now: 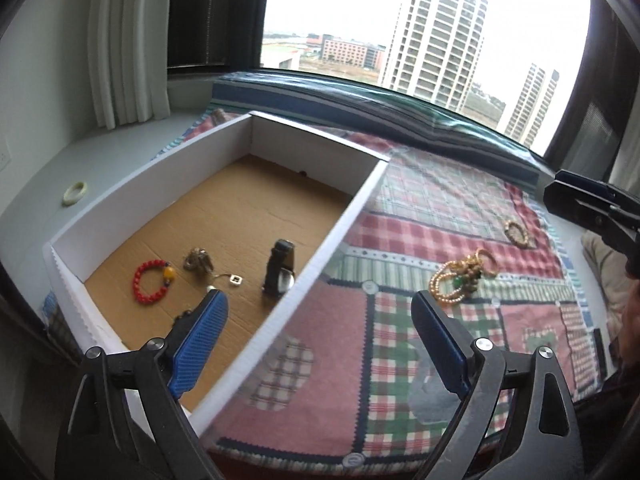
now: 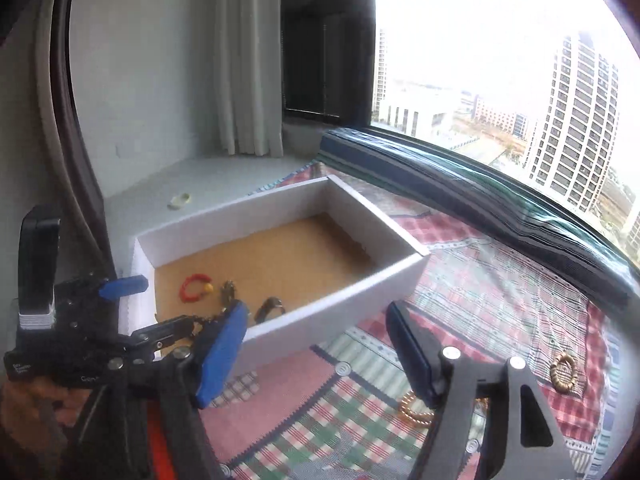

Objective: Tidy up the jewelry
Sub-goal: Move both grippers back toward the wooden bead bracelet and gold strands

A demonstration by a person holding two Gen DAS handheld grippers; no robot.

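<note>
A white cardboard box [image 1: 120, 200] with a brown floor lies on a plaid cloth [image 1: 440, 208]. In it lie a red bead bracelet [image 1: 151, 282], a bronze trinket [image 1: 197, 261], a small silver square pendant [image 1: 235, 280] and a black watch [image 1: 280, 268]. On the cloth to the right lie a heap of gold and wooden bead bracelets [image 1: 464, 276] and one wooden bracelet [image 1: 518, 234]. My left gripper [image 1: 320, 312] is open and empty, straddling the box's right wall. My right gripper [image 2: 316, 332] is open and empty above the cloth, by the box [image 2: 340, 312].
A pale ring [image 1: 76, 192] lies on the grey window ledge left of the box. A white curtain [image 1: 124, 40] hangs at the back left. A window with folded dark cloth [image 1: 400, 108] along its sill runs behind the plaid cloth.
</note>
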